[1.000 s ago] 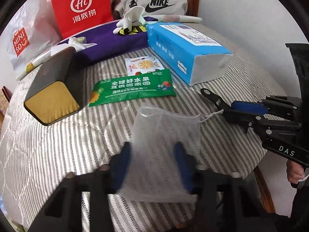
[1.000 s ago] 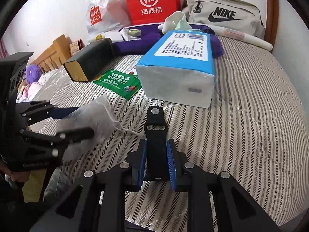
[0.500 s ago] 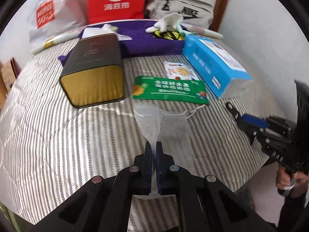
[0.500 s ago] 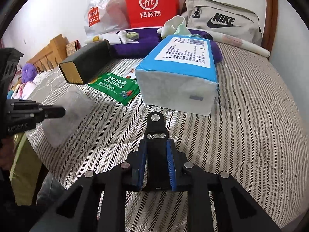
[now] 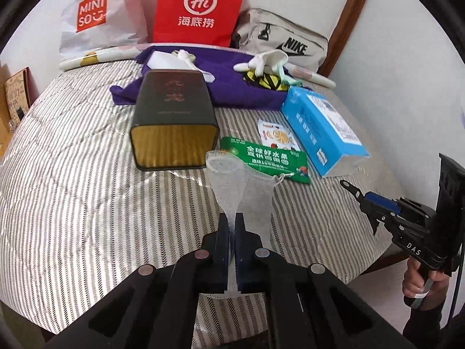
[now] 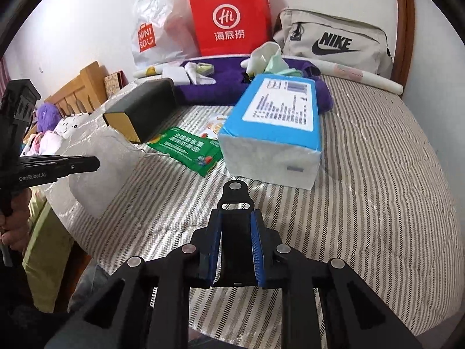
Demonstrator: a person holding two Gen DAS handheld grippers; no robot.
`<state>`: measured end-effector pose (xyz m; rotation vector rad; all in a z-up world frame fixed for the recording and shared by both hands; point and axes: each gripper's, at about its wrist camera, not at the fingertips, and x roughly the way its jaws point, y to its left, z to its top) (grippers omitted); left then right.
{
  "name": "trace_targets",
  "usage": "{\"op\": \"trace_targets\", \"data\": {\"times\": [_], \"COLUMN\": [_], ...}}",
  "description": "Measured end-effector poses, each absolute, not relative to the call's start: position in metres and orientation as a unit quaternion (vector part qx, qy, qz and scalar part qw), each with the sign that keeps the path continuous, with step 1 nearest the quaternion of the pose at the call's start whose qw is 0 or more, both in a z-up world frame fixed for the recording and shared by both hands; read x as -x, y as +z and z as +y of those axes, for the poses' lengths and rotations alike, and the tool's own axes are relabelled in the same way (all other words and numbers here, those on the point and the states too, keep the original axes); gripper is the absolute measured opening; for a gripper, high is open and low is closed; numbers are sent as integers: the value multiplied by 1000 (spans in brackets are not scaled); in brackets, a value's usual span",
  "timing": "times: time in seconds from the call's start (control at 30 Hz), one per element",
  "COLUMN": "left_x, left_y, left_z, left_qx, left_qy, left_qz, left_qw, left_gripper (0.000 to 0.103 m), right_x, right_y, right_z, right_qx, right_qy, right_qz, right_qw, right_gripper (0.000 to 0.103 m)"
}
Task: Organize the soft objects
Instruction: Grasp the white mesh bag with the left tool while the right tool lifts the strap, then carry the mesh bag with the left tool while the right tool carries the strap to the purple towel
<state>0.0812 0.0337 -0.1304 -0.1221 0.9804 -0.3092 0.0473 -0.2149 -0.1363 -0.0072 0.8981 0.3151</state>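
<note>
2 grippers are in my hands above the striped bed cover [image 5: 72, 174]. My left gripper [image 5: 231, 221] has its jaws pressed together on a white mesh pouch [image 5: 241, 180]; the mesh fans out above the pads, its open rim at the top and a drawstring trailing from its right corner. From the right wrist view the pouch [image 6: 93, 168] hangs clear of the cover at the left edge of the bed.

My right gripper [image 6: 237, 232] is clamped on a black strap piece [image 6: 234, 218] with a slot and a rivet at its tip; its blue pads press both sides of the piece.

Items on the cover:
- 1 dark box [image 5: 173, 122] with a gold end face, lying on its side, just behind the pouch.
- 1 green sachet [image 5: 264, 160], flat, beside the box.
- 1 small fruit-print packet [image 5: 276, 133], between the green sachet and the tissue pack.
- 1 blue tissue pack [image 5: 319, 133], right of the sachet.
- 1 purple cloth [image 5: 232, 90] behind these, with pale gloves [image 5: 267, 61] lying on it.

Against the wall stand 1 red paper bag [image 5: 200, 5], 1 white Miniso bag [image 5: 93, 17] and 1 beige Nike bag [image 5: 279, 43].
</note>
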Motion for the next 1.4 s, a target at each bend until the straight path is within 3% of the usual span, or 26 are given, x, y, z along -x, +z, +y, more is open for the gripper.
{"op": "trace_targets", "data": {"times": [0.7,1.4], "left_x": [-92,-183], "left_y": [-74,-40], "left_z": [80,80], "left_qx": [88,90], "left_qy": [-109,-101], "left_qz": [422,414], "left_qw": [896,900], "left_gripper": [4,4], "right_x": [-77,-180], "right_y": [-64,-32], "right_z": [-216,-204], "right_qx": [22,30], "right_qy": [152,167], "right_qz": [379,363], "right_qw": [913,916], "right_gripper": [20,20]}}
